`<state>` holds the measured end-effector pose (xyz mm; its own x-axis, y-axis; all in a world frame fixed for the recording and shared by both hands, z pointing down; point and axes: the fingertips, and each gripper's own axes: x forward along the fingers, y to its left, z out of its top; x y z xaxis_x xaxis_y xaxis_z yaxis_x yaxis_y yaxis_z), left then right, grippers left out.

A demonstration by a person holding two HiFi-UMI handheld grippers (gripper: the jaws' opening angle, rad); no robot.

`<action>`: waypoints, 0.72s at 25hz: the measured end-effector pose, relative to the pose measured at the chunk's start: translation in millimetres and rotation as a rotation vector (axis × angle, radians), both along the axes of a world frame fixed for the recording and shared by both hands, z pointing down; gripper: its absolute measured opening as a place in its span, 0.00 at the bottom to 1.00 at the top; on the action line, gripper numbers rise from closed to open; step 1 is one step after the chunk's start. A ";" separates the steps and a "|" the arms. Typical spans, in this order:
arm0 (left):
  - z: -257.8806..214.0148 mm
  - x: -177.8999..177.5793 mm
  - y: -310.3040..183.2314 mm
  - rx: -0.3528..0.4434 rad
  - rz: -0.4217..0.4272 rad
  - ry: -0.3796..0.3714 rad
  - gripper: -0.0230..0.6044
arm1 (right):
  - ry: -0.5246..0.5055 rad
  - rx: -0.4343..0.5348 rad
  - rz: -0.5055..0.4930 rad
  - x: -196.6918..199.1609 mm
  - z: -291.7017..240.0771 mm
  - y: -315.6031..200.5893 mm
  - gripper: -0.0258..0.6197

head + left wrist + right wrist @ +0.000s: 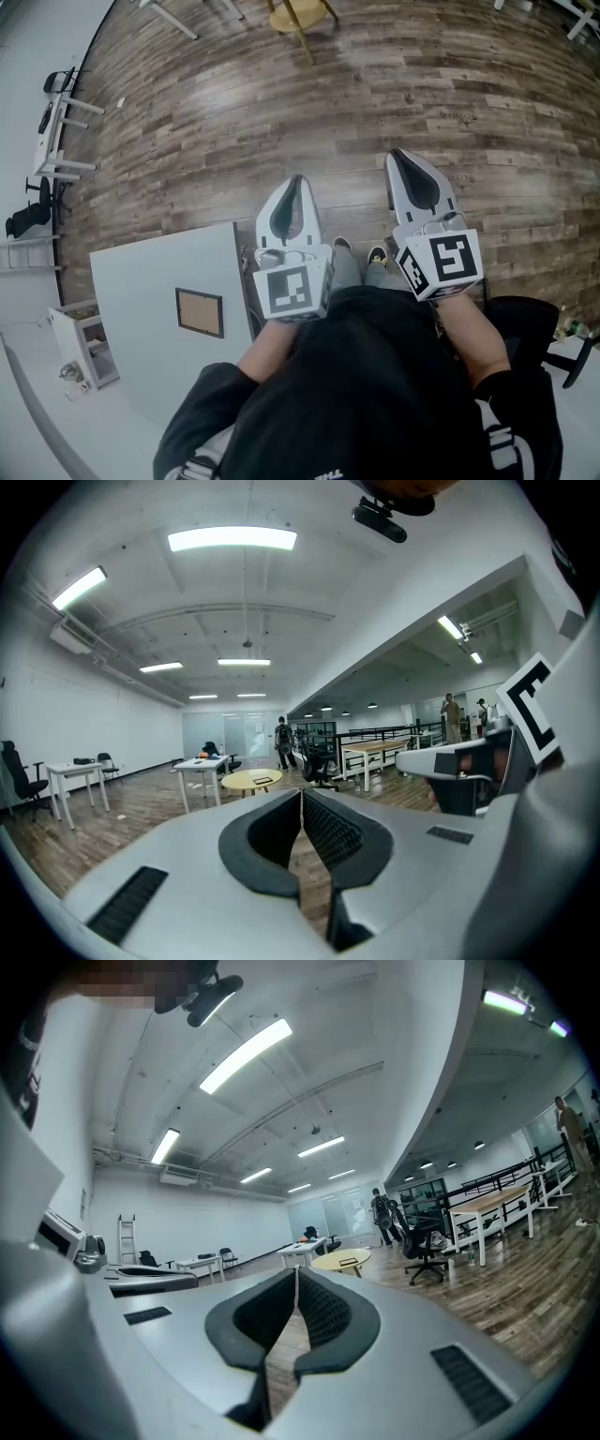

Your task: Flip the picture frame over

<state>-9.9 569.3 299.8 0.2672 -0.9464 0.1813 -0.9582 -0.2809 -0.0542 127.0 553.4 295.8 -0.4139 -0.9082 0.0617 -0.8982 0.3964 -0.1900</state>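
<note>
Picture frame (200,313) lies flat on the white tabletop (141,281), near the edge beside the person and well apart from both grippers, so nothing has hold of it yet. Its dark border surrounds a tan panel facing up; whether that is the front or the backing I cannot tell. It looks nearly square from above, so its long axis is unclear, though its sides run parallel to the tabletop's edges. The left gripper (296,186) and right gripper (401,159) point out level over the wooden floor (281,103), each with fingers (330,832) pressed together on nothing, probably because no reach toward the frame has begun.
</note>
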 end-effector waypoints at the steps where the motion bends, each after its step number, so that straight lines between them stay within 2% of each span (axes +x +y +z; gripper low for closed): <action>1: 0.3 -2.0 -3.4 -0.001 0.001 0.000 0.08 | 0.000 -0.002 -0.001 -2.8 0.1 -3.0 0.08; 9: 8.8 -19.5 -42.7 -0.018 0.024 0.020 0.08 | 0.030 -0.004 0.015 -21.1 -0.2 -38.6 0.08; 18: 7.4 -69.3 -108.5 0.004 0.029 0.066 0.08 | 0.068 0.011 0.021 -71.7 -5.1 -102.7 0.08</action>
